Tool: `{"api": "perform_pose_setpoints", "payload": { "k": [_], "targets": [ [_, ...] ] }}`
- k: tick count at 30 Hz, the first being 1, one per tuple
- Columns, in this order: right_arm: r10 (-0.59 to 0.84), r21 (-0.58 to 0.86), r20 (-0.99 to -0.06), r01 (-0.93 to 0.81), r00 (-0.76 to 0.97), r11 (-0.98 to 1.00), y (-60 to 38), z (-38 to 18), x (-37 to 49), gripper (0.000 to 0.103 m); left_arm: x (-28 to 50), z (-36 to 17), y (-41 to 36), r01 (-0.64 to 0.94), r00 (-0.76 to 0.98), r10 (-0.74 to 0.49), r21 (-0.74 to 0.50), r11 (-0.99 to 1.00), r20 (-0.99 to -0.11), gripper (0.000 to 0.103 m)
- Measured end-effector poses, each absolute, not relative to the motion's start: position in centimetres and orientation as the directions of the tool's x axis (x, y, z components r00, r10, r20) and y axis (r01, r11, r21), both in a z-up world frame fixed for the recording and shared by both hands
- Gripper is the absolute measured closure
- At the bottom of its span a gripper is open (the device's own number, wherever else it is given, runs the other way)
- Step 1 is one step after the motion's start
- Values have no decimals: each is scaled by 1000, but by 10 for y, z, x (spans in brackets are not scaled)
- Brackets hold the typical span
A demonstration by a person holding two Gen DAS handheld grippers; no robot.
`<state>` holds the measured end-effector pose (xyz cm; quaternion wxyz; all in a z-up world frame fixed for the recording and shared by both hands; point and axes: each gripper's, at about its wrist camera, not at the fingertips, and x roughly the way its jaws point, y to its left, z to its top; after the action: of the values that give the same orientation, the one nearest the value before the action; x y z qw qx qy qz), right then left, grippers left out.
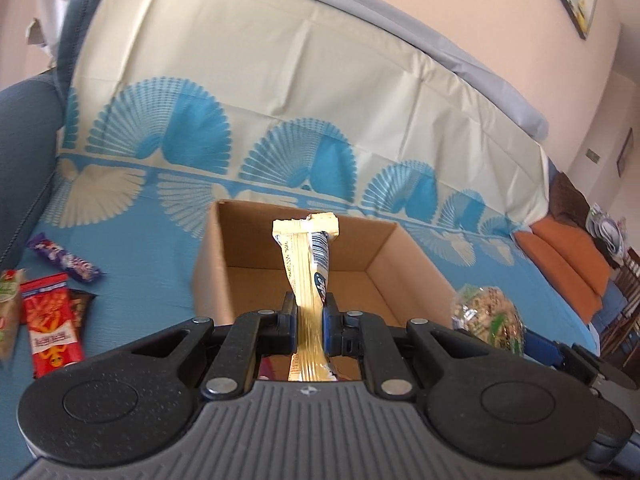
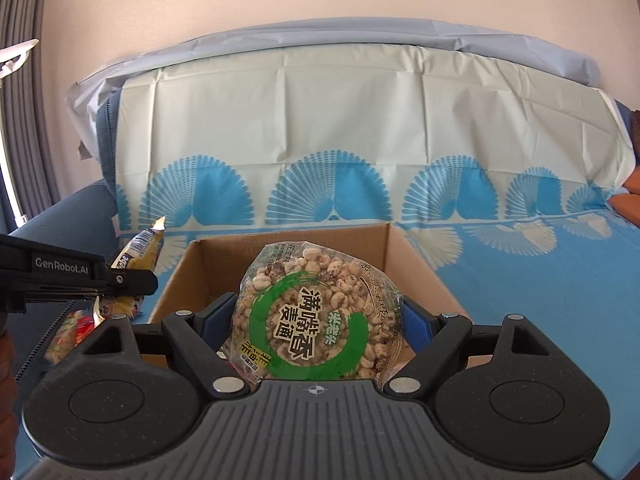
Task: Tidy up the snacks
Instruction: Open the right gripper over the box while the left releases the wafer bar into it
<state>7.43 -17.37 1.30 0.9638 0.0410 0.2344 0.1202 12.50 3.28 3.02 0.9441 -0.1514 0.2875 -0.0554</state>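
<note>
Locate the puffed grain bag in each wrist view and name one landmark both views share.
Left wrist: the puffed grain bag sits at the right, just past the cardboard box, with the right gripper's blue finger showing beside it.
Right wrist: the bag fills the centre, clamped in the right gripper, in front of the box.
Shared landmark: the open cardboard box on the blue fan-patterned cloth.

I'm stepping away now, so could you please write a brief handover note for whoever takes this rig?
Left gripper: shut on gold bar, held over the box.
Right gripper: shut on puffed-grain bag, also at the box.
Done: both snacks picked up; what shows of the box floor is bare.
Left: drop both in, then fetch the purple bar and red packet on the cloth.
</note>
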Motion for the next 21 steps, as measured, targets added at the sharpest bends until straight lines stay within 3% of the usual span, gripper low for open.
{"api": "perform_pose_setpoints", "payload": {
  "k": [6,7,8,11,21],
  "targets": [
    [205,127,-461,-164,863,978,-181,9,79,16,129,25,11,114,803,-280,-324,939,-526,89],
    [193,123,-467,-152,863,981,-181,8,79,15,130,25,10,120,799,-285,-324,938,-529,79],
    [176,116,-468,-138,866,984,-181,7,79,11,129,25,9,117,805,-275,-313,942,-526,63],
    [154,113,-455,-115,877,987,-182,8,78,8,125,29,17,104,824,-249,-297,949,-508,50],
    [166,123,-436,-124,884,985,-168,13,71,7,111,34,45,76,830,-219,-285,956,-513,46]
  ]
}}
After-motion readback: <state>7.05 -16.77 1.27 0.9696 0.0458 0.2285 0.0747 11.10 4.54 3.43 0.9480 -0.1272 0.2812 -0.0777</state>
